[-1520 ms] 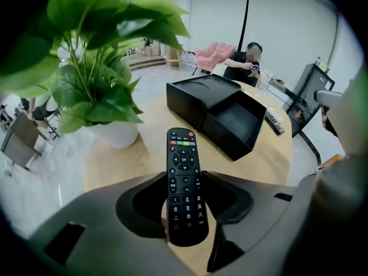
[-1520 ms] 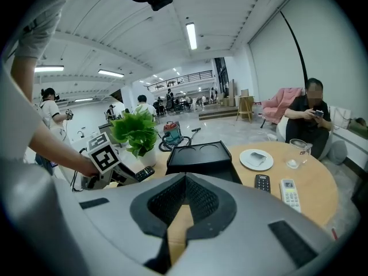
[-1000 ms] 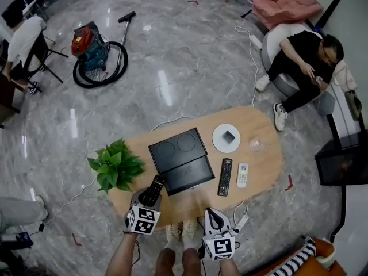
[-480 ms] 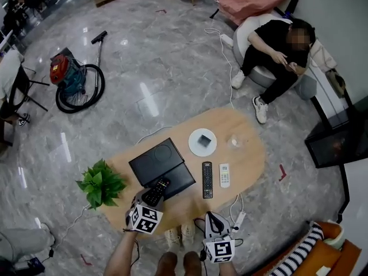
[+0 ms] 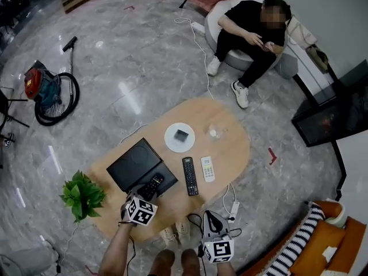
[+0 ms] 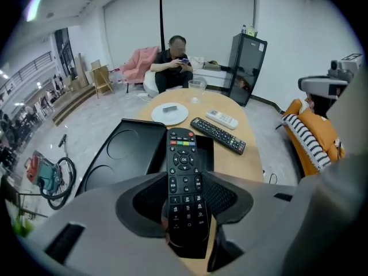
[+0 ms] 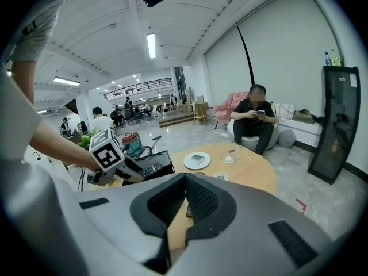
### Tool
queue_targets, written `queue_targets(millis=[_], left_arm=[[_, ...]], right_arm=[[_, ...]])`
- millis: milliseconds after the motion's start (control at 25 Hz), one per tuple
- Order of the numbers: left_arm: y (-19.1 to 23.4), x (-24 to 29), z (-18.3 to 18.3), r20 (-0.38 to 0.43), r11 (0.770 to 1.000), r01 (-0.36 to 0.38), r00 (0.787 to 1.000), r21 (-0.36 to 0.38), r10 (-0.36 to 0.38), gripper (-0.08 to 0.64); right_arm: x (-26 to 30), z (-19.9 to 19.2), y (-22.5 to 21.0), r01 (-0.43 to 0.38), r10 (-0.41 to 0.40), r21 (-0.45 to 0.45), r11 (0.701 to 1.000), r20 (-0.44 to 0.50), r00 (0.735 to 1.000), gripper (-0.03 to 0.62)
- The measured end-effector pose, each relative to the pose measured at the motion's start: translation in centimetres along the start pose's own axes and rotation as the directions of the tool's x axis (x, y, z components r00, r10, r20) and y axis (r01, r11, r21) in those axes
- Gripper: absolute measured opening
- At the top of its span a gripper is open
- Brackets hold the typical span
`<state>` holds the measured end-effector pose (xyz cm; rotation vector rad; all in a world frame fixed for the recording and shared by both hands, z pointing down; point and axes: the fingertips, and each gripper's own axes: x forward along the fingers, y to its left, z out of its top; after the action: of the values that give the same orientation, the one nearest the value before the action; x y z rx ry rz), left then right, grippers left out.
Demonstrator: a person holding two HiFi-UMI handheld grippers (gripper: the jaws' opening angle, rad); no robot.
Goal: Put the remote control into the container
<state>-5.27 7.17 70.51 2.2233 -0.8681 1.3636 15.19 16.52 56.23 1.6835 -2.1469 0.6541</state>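
Since the remote control (image 6: 184, 177) has to drop into the container (image 5: 131, 167), L gripper (image 6: 184, 211) grasps it by the lower end, buttons up, top end pitched down over container's near edge. Not yet inside. R gripper (image 7: 185, 180) clenched, empty, well right of container by the counter (image 5: 230, 148) edge, prob. to stay clear.

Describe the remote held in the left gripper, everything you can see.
The remote control is a slim black plastic-looking bar, buttons up: red power key, coloured row, round navigation ring, number pad. The left gripper clamps its lower half; its top end juts out over the open black container.
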Motion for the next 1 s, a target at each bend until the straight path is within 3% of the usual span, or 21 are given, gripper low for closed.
queue_targets(millis=[200, 560, 1000], left_arm=[[0.1, 3.3, -0.9, -0.050, 0.999, 0.022, 0.999, 0.033, -0.020, 0.198], [0.6, 6.8, -2.6, -0.114, 0.999, 0.034, 0.993, 0.025, -0.031, 0.198], [0.1, 8.1, -4.2, -0.134, 0.999, 0.046, 0.990, -0.004, -0.046, 0.198]], right_arm=[[-0.4, -1.5, -1.1, 0.022, -0.021, 0.009, 1.000, -0.023, 0.999, 0.010], [-0.2, -2.8, -1.7, 0.047, -0.046, 0.023, 0.999, -0.039, 0.998, 0.010], [-0.7, -3.8, -1.9, 0.049, -0.048, 0.023, 0.999, -0.046, 0.998, 0.010]])
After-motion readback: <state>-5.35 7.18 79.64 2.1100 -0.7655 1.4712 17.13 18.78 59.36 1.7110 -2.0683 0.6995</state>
